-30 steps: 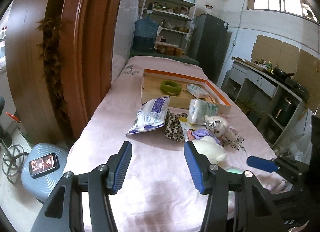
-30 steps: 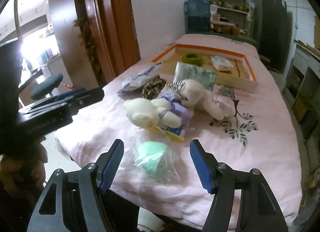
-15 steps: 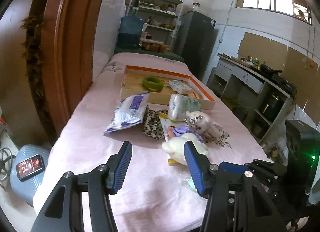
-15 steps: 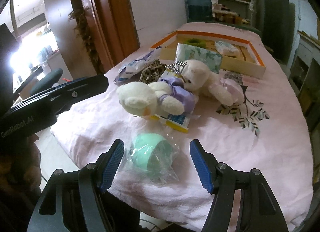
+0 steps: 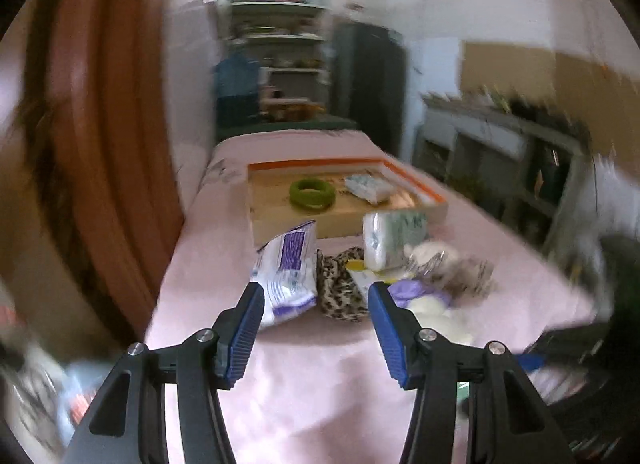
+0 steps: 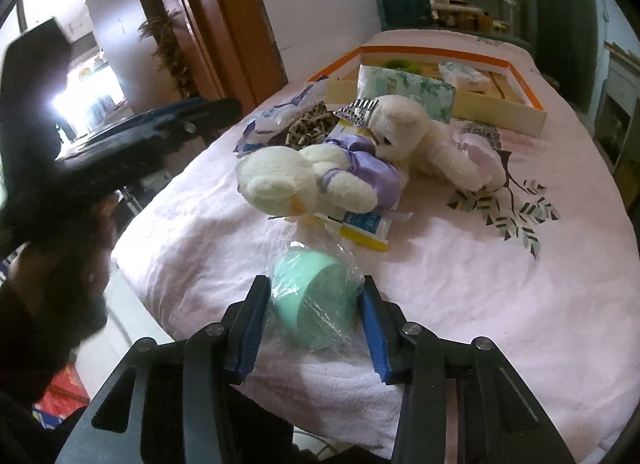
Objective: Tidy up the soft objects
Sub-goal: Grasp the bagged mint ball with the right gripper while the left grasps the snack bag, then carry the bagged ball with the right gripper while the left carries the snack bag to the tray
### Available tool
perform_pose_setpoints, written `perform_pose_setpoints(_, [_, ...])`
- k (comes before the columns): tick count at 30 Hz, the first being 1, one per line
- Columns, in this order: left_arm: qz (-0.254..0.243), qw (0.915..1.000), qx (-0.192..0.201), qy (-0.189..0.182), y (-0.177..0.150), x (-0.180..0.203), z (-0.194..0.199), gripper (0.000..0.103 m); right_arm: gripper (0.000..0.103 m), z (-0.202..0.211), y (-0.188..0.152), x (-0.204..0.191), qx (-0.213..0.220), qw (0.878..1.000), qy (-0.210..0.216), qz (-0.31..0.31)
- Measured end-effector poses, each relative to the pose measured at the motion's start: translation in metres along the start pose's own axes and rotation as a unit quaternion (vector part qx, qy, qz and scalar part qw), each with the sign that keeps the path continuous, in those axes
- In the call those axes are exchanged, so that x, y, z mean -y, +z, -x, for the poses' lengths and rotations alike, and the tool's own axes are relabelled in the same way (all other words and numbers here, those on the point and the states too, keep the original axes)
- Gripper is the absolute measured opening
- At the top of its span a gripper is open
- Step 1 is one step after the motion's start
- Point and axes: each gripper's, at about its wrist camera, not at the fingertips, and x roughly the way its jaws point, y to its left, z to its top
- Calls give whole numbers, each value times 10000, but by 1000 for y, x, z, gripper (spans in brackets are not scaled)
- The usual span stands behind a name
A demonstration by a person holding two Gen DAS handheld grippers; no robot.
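1. A long counter (image 6: 500, 304) draped in pink cloth runs away from the viewer, with an orange-rimmed wooden tray (image 6: 500, 110) at its far end. The tray already holds a green ring (image 5: 312, 193) and a small tissue pack (image 5: 368, 189).

2. Mid-counter lies a heap of soft things: two white plush bears (image 6: 316, 180) in purple satin, a large tissue pack (image 6: 404, 90), a purple-printed packet (image 5: 286, 272) and a leopard-print cloth (image 5: 340, 292).

3. The left gripper (image 5: 316, 320) hovers short of that heap, fingers apart and holding nothing. The packet and cloth lie just ahead of it.

4. The right gripper (image 6: 312, 316) sits low at the counter's near edge, pointing steeply down. Its fingers have just been closing, and they now press the wrapper on both sides of the object between them.

5. That object is a mint-green soft cup shape in a clear bag (image 6: 312, 296). It lies on its side directly between the right fingers, its open end turned to the left. The bag's knotted top points away toward the bears. The right hand is far nearer to it than the left, and the tray lies straight ahead, beyond the heap.
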Motion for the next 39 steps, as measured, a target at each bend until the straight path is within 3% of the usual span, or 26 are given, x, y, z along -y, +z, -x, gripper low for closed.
perform_pose_setpoints(5, [-1244,9917,-44,322,-10,11,-19,49,46,-1,2,6,-31,9998,105,-169])
perform_pose_setpoints(10, [-1638,9854,-217,409,-16,11,-39,49,46,-3,6,5,-74,9998,88,-180])
perform_pose_setpoints(17, [-1585,9835,-819,289,-10,0,-68,46,46,-6,11,8,-129,9995,155,-241])
perform_pose_setpoints(20, [-1617,9822,-896,324,-6,-2,-74,35,46,-8,11,8,-134,9995,165,-229])
perform_pose_setpoints(26, [-1515,9846,-823,284,-2,-5,-75,16,46,-8,12,11,-146,9993,221,-275])
perform_pose_setpoints(39, [-651,9965,-517,73,25,-11,-43,15,45,11,20,7,105,9997,171,-135])
